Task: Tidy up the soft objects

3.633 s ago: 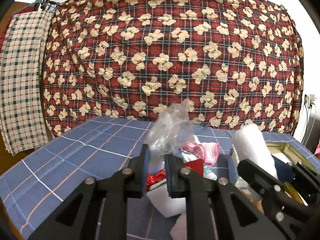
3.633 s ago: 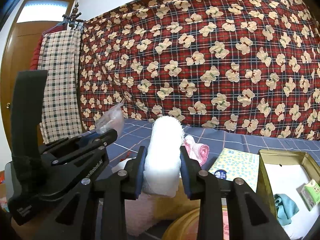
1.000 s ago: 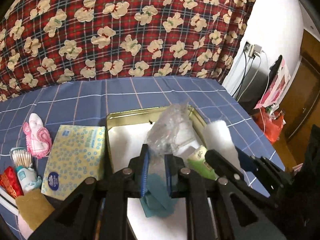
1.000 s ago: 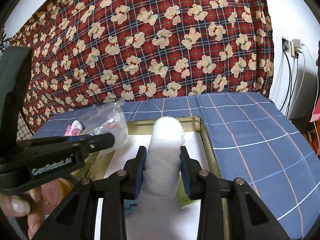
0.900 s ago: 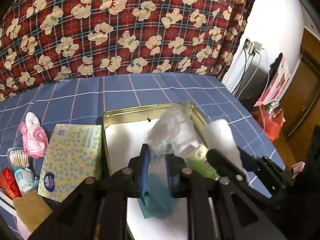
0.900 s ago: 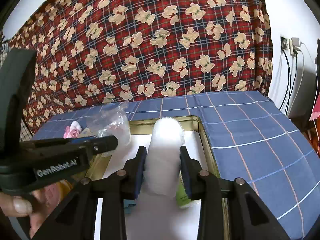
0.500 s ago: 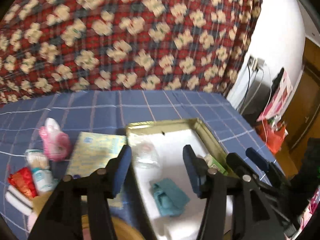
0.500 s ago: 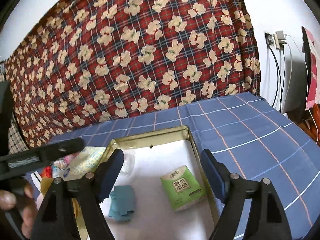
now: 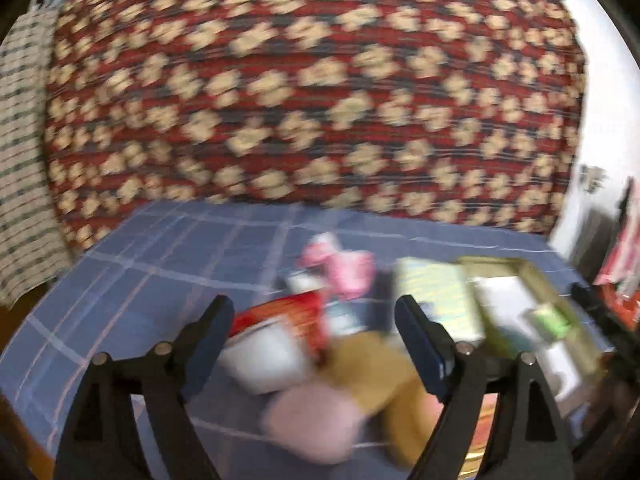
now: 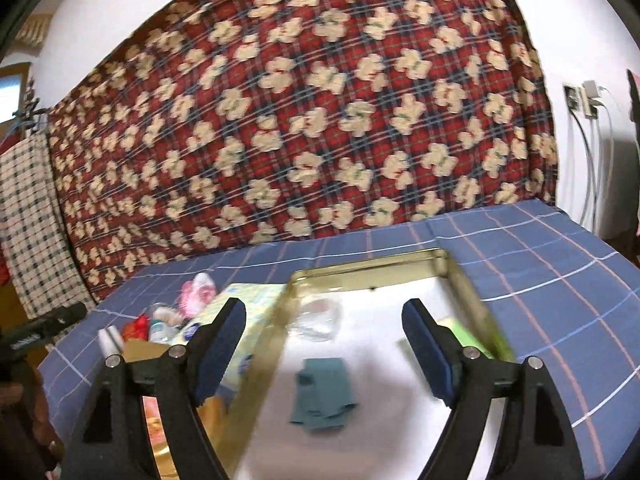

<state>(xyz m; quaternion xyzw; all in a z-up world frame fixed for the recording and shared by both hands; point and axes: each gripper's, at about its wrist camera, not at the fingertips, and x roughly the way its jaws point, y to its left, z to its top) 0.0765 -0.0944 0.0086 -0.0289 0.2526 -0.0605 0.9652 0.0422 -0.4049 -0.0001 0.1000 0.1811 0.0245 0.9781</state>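
Gold-coloured metal tin (image 10: pixel 372 266) on the blue checked table (image 10: pixel 560 264), already holding a clear crumpled plastic bag (image 10: pixel 320 318) and teal cloth (image 10: pixel 322 394). Right gripper (image 10: pixel 324 344) jaws just spread, empty, above it; left gripper (image 9: pixel 314 336) jaws likewise, facing the remaining pile.

Indoor light, even; left wrist view heavily motion-blurred, right wrist view mildly; fisheye edges bowed, dark

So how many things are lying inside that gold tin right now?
3 seen in the gold tin: clear plastic bag at back, teal cloth in front, green packet at right. The gripper may hide more.
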